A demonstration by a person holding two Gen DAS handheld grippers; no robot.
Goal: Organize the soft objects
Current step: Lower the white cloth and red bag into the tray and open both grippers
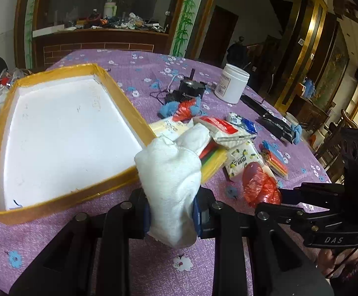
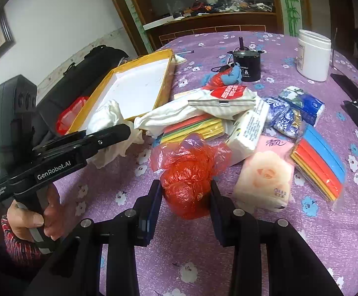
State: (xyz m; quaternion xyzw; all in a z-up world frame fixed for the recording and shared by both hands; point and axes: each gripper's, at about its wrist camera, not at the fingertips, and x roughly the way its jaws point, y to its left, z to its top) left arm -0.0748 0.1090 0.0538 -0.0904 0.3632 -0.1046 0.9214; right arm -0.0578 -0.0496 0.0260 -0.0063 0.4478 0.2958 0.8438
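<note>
1. The left gripper [image 1: 171, 212] is clamped on a white cloth [image 1: 171, 172]. It is held beside the near right corner of the yellow-edged tray [image 1: 119, 93], which has a white bottom.
2. The right gripper [image 2: 186, 197] is clamped on a crumpled red plastic bag [image 2: 186, 170], which is on the purple flowered tablecloth [image 2: 228, 259].
3. Writing: the body of the left tool, seen from the right wrist, reads "GenRobot.AI" [image 2: 53, 169]. The body of the right tool, seen from the left wrist, reads "DAS" [image 1: 333, 240].
4. A pink tissue pack [image 2: 265, 172] with a rose picture has Chinese characters at its top; it lies just right of the red bag.
5. A white tissue pack [image 2: 248, 133] has small print that I cannot read.
6. Packs of coloured sponge strips [image 2: 319, 157] lie at the right, and more of them under the pile in the middle.
7. Farther back stand a black round device [image 2: 246, 67] and a white jar [image 2: 314, 56]; the jar label is too small to read.
</note>
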